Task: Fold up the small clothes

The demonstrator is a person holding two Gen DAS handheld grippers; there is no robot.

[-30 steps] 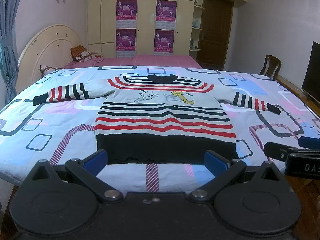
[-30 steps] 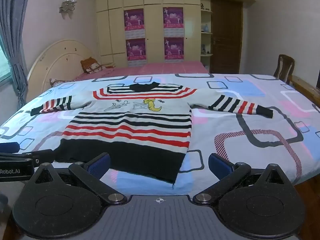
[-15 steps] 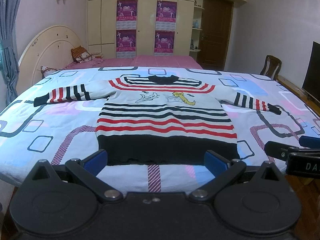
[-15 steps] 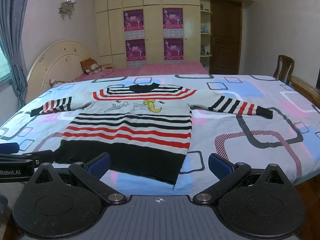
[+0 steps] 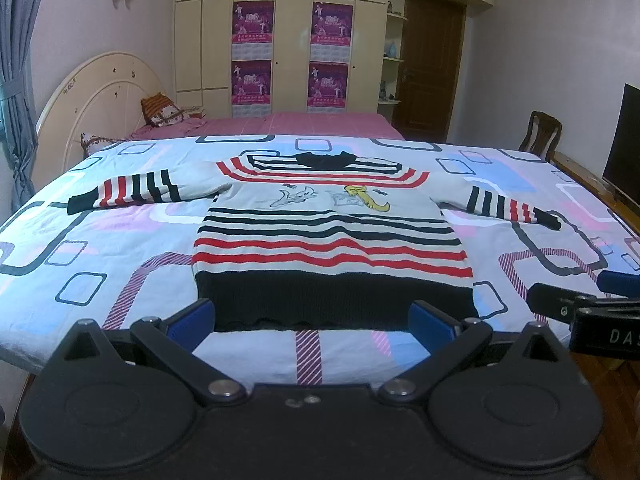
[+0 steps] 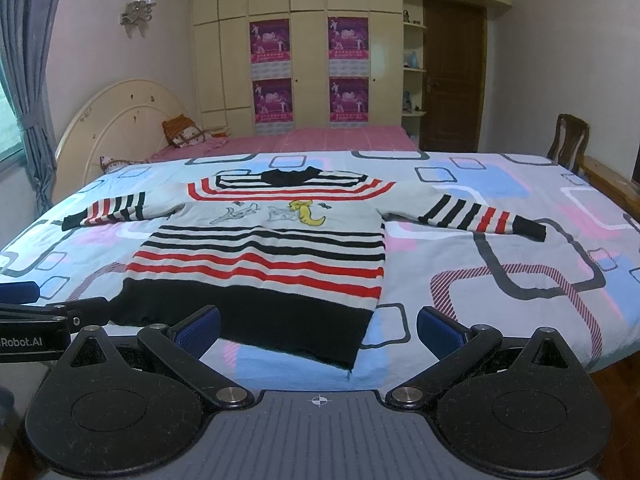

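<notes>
A small striped sweater [image 5: 328, 240] [image 6: 264, 256] lies flat and face up on the bed, both sleeves spread out sideways, its black hem toward me. My left gripper [image 5: 312, 326] hovers open just short of the hem's middle, nothing between its blue pads. My right gripper [image 6: 318, 330] is open too, near the hem's right corner, holding nothing. Each gripper shows at the other view's edge: the right gripper [image 5: 580, 308] and the left gripper [image 6: 48, 312].
The bed carries a light blue sheet [image 5: 100, 248] with square patterns. A headboard [image 5: 96, 104] and pillows [image 5: 160, 110] are at the far left. A wooden chair [image 5: 540, 130] and a dark screen [image 5: 624, 144] stand to the right. Wardrobes line the back wall.
Both grippers have crept slightly closer to the sweater's hem; nothing was grasped and the sweater has not moved.
</notes>
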